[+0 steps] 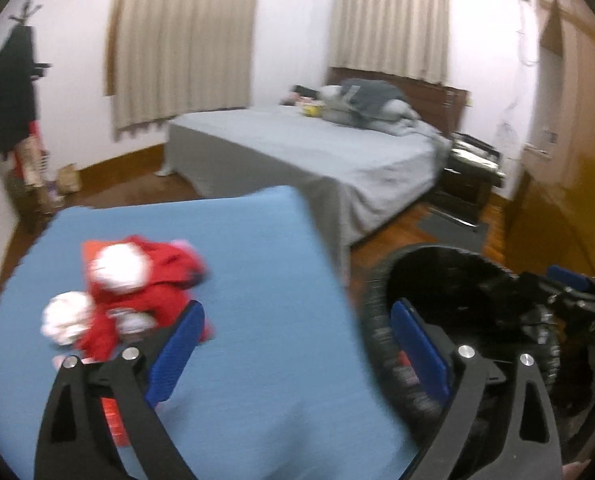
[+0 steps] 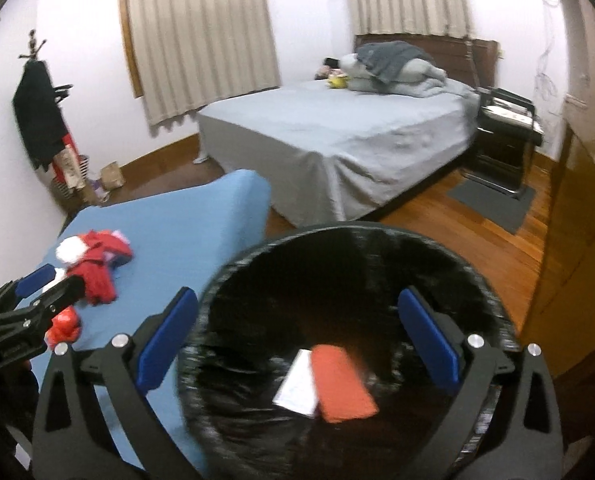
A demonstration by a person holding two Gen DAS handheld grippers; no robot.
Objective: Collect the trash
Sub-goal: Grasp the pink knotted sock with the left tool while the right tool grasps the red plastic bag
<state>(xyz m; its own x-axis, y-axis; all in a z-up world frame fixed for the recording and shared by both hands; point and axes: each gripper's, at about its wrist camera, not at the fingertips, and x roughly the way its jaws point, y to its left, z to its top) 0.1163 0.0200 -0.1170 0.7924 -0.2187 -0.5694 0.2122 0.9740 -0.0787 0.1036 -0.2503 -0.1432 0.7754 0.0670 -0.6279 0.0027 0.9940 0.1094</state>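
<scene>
A black-lined trash bin (image 2: 377,234) stands beside a blue-covered surface (image 2: 177,232). Inside it lie an orange packet (image 2: 343,384) and a white paper (image 2: 297,384). My right gripper (image 2: 296,298) hangs open over the bin's mouth, with nothing between its blue pads. On the blue surface (image 1: 249,264) sits a pile of red wrappers (image 1: 153,284) with two white crumpled tissues (image 1: 117,266). My left gripper (image 1: 297,308) is open and empty above the surface, its left finger just right of the pile. The bin (image 1: 437,280) is at its right.
A grey bed (image 2: 357,140) with pillows fills the far middle, with a black nightstand (image 2: 505,140) and a grey mat (image 2: 493,200) to its right. A coat rack (image 2: 41,120) and paper bag (image 2: 111,176) stand at the left wall. Wooden cabinets (image 2: 577,220) line the right.
</scene>
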